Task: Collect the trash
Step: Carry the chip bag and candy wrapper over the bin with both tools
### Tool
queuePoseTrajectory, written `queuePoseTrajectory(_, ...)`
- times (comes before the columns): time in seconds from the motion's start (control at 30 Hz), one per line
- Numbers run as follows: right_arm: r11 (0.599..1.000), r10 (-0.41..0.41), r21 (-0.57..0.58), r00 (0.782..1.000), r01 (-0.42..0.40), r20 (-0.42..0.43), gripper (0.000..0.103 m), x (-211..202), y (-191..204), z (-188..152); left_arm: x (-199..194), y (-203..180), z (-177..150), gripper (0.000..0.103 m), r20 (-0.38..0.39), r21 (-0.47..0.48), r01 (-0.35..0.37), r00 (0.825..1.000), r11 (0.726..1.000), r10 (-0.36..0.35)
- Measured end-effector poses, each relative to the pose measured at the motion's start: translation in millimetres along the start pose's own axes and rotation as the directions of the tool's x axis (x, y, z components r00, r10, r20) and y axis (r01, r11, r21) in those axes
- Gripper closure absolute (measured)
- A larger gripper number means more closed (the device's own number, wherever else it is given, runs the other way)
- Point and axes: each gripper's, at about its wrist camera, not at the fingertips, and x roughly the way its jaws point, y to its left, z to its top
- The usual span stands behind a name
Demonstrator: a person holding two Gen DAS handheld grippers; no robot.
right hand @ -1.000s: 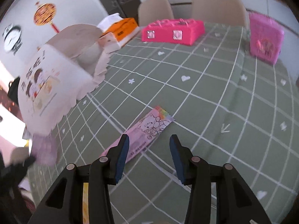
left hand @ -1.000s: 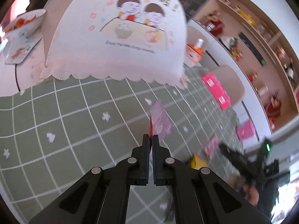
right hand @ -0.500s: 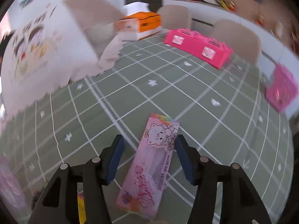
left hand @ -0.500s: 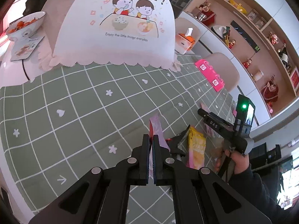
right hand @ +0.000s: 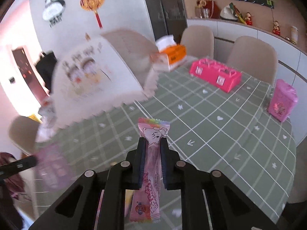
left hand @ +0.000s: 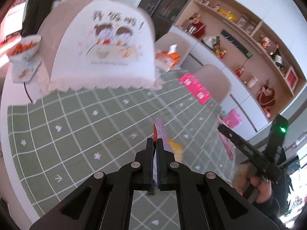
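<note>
Green checked cloth with white hearts, flowers and arrows covers the dining surface (right hand: 220, 126), and beige chairs stand along its far side below open wooden shelves of ornaments.

On the right, the right tool (right hand: 151, 153) is closed on a long pink candy wrapper printed with a cartoon girl (right hand: 152, 134), pinching it across its narrow middle so that the rainbow-edged end sticks out past the fingertips and the other end hangs toward the camera. It appears lifted clear of the cloth, though the gap cannot be seen for certain. Thin film like this is probably almost weightless, limp and a little slick, so a grip across the flat middle looks safer than one on the crimped ends, which could slide or tear.

Left of it, the left tool (left hand: 155, 145) is shut on a thin purplish wrapper with a red edge (left hand: 159, 129), held edge-on above the cloth. A crumpled yellow wrapper (left hand: 174, 146) shows just beside that tool on its right; whether it is gripped too cannot be told.

Farther off on the surface stand a white dome-shaped food cover with a cartoon print (right hand: 92, 80), an orange tissue box (right hand: 172, 53), a bright pink plastic case (right hand: 214, 74) and a smaller pink glittery box (right hand: 282, 101) at the right edge.
</note>
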Motion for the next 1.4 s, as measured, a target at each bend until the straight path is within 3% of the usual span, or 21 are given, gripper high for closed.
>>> queuePoseTrajectory(0.13,0.999,0.035,0.005,0.998,-0.035,0.045,0.09,-56.5,1.5,-5.2,-28.3,-41.2,-6.9,0.101,0.051,0.06,0.012,0.999,0.998,-0.015)
queuePoseTrajectory(0.33,0.999,0.033,0.019,0.991,-0.036,0.13,0.09,-151.1,-10.5,-32.2,-62.8,-105.0,-36.2,0.101,0.069,0.131,0.064,0.995,0.989,-0.073)
queuePoseTrajectory(0.53,0.999,-0.002,0.037,0.984,-0.005,0.179,0.09,-236.7,-38.2,-78.0,-85.8,-169.4,-86.9,0.101,0.036,0.183,0.135,0.989,0.974,-0.144)
queuePoseTrajectory(0.7,0.998,-0.042,0.057,0.979,0.031,0.198,0.09,-292.3,-68.0,-116.2,-88.7,-211.0,-135.1,0.101,-0.034,0.186,0.208,0.978,0.96,-0.205)
queuePoseTrajectory(0.83,0.995,-0.072,0.079,0.978,0.058,0.195,0.09,-320.8,-91.0,-143.1,-70.6,-234.0,-174.0,0.101,-0.154,0.144,0.287,0.952,0.947,-0.265)
queuePoseTrajectory(0.97,0.988,-0.117,0.12,0.976,0.096,0.184,0.089,-341.7,-113.0,-172.7,-51.9,-257.4,-212.0,0.101,-0.241,0.153,0.321,0.929,0.935,-0.28)
queuePoseTrajectory(1.17,0.978,-0.162,0.153,0.976,0.14,0.145,0.089,-351.0,-138.8,-205.3,-17.6,-284.1,-254.1,0.101,-0.335,0.137,0.387,0.884,0.912,-0.325)
queuePoseTrajectory(1.4,0.978,-0.168,0.141,0.98,0.152,0.111,0.089,-350.5,-154.2,-220.2,10.9,-295.3,-273.1,0.098,-0.395,0.108,0.371,0.867,0.922,-0.303)
